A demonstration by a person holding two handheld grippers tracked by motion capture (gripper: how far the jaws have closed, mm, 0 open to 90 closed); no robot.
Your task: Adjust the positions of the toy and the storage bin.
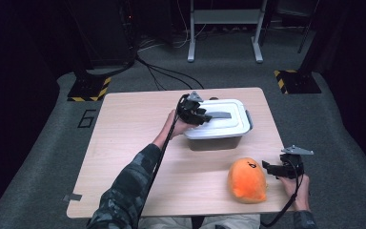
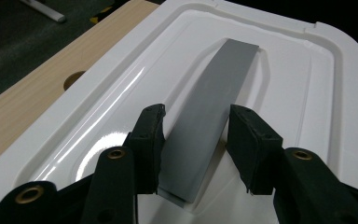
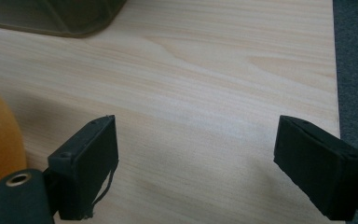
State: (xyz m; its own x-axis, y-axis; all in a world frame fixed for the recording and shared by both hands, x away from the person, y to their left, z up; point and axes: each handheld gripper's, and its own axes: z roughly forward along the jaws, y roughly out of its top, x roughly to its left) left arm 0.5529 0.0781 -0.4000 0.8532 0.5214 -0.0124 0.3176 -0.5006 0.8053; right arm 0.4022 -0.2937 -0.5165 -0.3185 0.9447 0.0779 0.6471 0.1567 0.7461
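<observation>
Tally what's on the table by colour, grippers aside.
White: 1, the lidded box, its grey handle between the left gripper jaws
Orange: 1, the plush toy beside the right gripper
Total: 2

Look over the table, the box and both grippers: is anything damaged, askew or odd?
One small flaw: a loose thread or peeling strip hangs from the pad of the right gripper. Otherwise the white lid sits square on its box and the orange plush lies intact.
</observation>
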